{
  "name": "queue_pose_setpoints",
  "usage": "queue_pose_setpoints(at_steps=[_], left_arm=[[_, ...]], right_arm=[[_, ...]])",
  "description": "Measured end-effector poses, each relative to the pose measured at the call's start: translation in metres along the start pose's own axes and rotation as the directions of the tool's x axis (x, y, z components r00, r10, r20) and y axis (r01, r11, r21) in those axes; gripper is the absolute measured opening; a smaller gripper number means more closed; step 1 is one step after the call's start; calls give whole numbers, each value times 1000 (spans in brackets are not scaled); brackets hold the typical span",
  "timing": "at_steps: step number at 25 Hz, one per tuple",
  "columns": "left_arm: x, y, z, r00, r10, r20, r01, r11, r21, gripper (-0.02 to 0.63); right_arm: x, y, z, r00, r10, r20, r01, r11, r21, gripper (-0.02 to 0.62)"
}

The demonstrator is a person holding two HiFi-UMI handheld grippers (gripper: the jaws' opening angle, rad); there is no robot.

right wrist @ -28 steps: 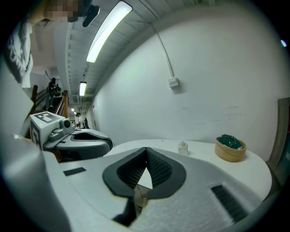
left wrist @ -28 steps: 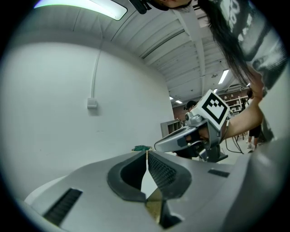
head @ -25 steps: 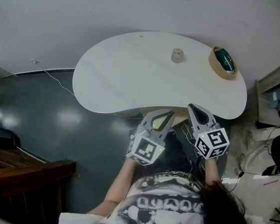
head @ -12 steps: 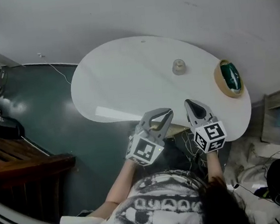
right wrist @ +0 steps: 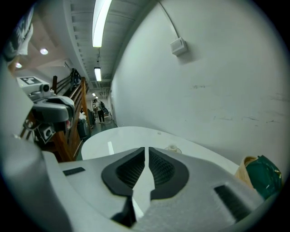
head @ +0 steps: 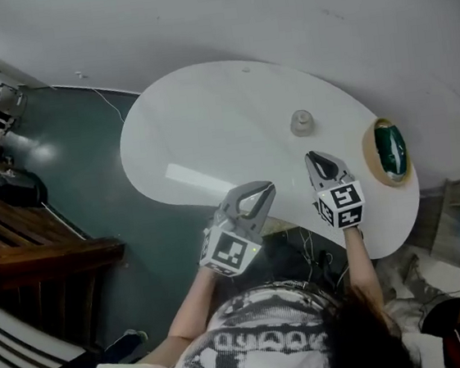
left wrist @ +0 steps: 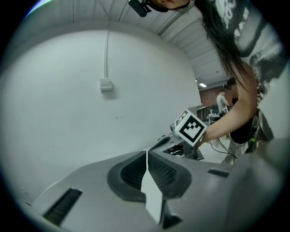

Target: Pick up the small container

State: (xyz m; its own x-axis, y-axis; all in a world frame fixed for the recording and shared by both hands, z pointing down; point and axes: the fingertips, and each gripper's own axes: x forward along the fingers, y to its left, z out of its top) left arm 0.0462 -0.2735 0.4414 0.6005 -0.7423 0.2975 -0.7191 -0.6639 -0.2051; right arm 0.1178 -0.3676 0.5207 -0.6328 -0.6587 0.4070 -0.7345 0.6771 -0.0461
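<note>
The small container (head: 301,122), a clear little pot with a lid, stands upright on the white curved table (head: 208,132) toward its far right; the right gripper view shows the container (right wrist: 172,148) just past the jaw tips. My right gripper (head: 314,158) hovers over the table's near edge, short of the container; its jaws are just opening, still almost together, nothing between them (right wrist: 146,148). My left gripper (head: 268,186) is shut and empty, held at the near edge to the left, pointing at the bare wall (left wrist: 147,152).
A tan ring holding something dark green (head: 390,151) sits at the table's right end, also seen as the green thing (right wrist: 260,174). Dark wooden furniture (head: 23,252) stands on the green floor at left. Cables and clutter lie below the table at right.
Both grippers have moved forward over the table's near edge; the right one is closer to the container. The head view has swung, shifting the table rightward.
</note>
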Motion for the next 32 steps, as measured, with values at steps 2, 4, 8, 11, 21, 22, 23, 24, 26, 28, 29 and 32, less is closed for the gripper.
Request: queue_pose_setpoints(at_steps=[2,4,8,11,21,22,23,24,26,28,29,32], left_arm=[[3,4,-5,1000,18,-16,-18,1000,-5,12],[4,6,-12,999,29,-36,-30,999,-12,12],[5,11,-24,996,54,-75,-56,998,-29,12],[4,15,-28,993,75,-91,-79,996,-42,12],[1,28,-36,985,127,-114,-134,989,-61,12],[1,30,-37,984,134,-115,-142,988,-62,12],[1,31,-38,983,141,-118,-149,987,-61,12],[1,32,-39,981,145,-126,-154,986,-60,12],[1,34,-41,980,152,-130,-161,985,-65,12],[2,34,-40,981,155,-119,-164,984,-74,12],[2,35,-39,981,154,-118,-164,984,-75,12],[4,37,-38,980,157,-122,-167,983,-73,12]], right_arm=[[16,-15,-7,1000,0,-16,-1,1000,-32,40],[33,-28,-15,1000,4,-26,-5,998,-58,99],[68,-50,-34,998,26,-59,-29,998,-56,221],[94,-63,-49,993,40,-107,-45,998,-46,304],[152,-84,-75,973,88,-215,-115,986,-120,380],[156,-84,-76,971,97,-218,-126,984,-123,383],[159,-84,-77,970,106,-219,-135,983,-127,385],[162,-83,-77,970,112,-216,-142,981,-132,385],[167,-81,-78,970,120,-210,-152,978,-142,385],[172,-80,-81,968,127,-216,-162,975,-149,385],[174,-79,-82,967,129,-221,-165,974,-154,385],[179,-80,-86,968,112,-225,-152,974,-170,364]])
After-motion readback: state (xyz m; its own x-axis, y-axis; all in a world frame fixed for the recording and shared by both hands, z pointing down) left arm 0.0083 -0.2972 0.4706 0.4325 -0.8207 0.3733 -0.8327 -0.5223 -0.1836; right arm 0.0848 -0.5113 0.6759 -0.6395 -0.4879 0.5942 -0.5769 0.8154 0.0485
